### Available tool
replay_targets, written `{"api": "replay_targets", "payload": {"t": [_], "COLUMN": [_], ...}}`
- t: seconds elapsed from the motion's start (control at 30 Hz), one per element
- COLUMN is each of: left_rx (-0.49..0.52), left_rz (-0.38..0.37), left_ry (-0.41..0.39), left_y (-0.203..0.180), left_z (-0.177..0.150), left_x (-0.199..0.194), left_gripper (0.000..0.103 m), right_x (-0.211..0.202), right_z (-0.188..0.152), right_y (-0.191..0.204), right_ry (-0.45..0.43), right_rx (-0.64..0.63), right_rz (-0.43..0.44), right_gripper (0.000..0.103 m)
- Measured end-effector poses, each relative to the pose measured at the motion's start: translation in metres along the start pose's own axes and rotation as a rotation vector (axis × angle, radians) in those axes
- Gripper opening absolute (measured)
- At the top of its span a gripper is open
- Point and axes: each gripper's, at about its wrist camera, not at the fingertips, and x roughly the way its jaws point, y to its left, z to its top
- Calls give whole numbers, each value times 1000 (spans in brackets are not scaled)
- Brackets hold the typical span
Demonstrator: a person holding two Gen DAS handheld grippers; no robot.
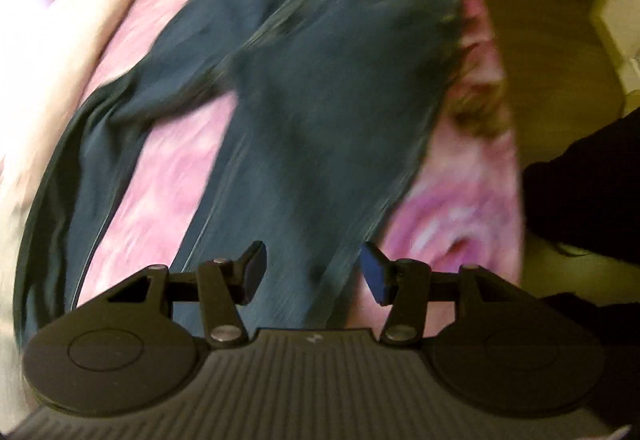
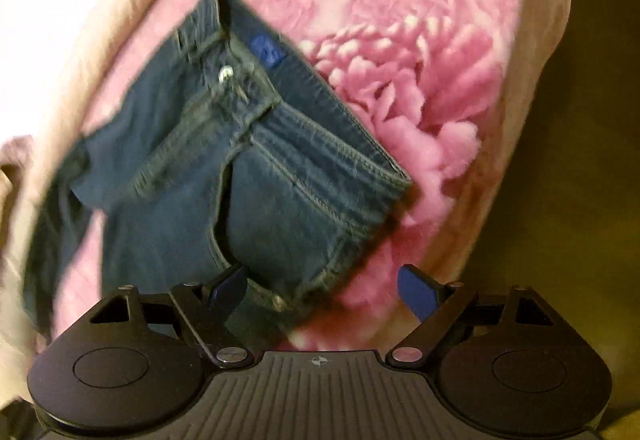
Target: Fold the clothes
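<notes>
a pair of dark blue jeans [image 1: 304, 88] lies spread flat on a pink flowered blanket [image 2: 432, 80] that covers a bed. in the left wrist view the jeans run lengthwise away from the camera, the two legs parted in a narrow v: one leg comes straight down toward the camera, the other bends off to the left near the blanket's pale edge. the picture is smeared by motion, so seams and hems are hard to read there.

in the right wrist view the waistband end is sharp: a metal button [image 2: 226, 73] sits at the fly, a small blue label [image 2: 267, 50] shows inside the back of the waistband, and a front pocket with its stitched edge lies close to the camera.

the left tool [image 1: 313, 272] hangs above the lower part of the near leg with its fingers apart and nothing between them; the pads do not press on the cloth. the right tool [image 2: 326, 292] hangs over the pocket corner of the jeans with its fingers spread wide, the left finger over denim, the right one over blanket, gripping nothing.

to the right of the bed lies an olive-brown floor [image 2: 580, 160]. a dark sleeve [image 1: 588, 208] shows at the right edge of the left wrist view.
</notes>
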Motion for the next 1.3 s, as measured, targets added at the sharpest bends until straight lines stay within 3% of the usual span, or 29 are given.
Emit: {"api": "replay_targets", "payload": {"t": [0.1, 0.23, 0.27, 0.3, 0.33, 0.47, 0.67, 0.77, 0.9, 1.0, 1.1, 1.2, 1.3], "left_rx": [73, 120, 128, 138, 147, 170, 99, 49, -31, -84, -97, -83, -71], "left_rz": [-32, -48, -50, -52, -54, -53, -33, -9, 37, 72, 112, 170, 252], "left_ry": [-13, 4, 6, 7, 7, 2, -11, 5, 89, 165, 241, 307, 379], "left_y": [-14, -18, -18, -18, -17, -17, -16, -18, -22, -24, -25, -21, -10], "left_z": [30, 60, 66, 73, 79, 102, 125, 122, 94, 55, 4, -50, -112], "left_x": [8, 22, 24, 26, 28, 31, 27, 22, 17, 11, 6, 1, 3], "left_gripper": [50, 50, 50, 50, 50, 50, 50, 50, 52, 52, 52, 52, 52], "right_x": [15, 28, 27, 23, 19, -5, -45, -42, -35, -36, -41, -42, -39], "right_z": [8, 13, 13, 16, 18, 50, 142, 189, 195, 182, 165, 141, 110], "right_y": [-12, -33, -37, -43, -50, -53, -71, -84, -75, -73, -61, -42, -24], "right_ry": [-37, -77, -80, -72, -63, -62, -176, -126, -53, -58, -91, -89, -66], "right_rx": [67, 201, 219, 245, 273, 280, 190, 131, 26, 27, -23, -69, -93], "right_rz": [93, 178, 188, 178, 173, 211, 173, 140, 108, 80, 17, -37, -85], "right_gripper": [69, 68, 60, 25, 19, 16, 15, 15, 15, 16, 28, 54, 54]}}
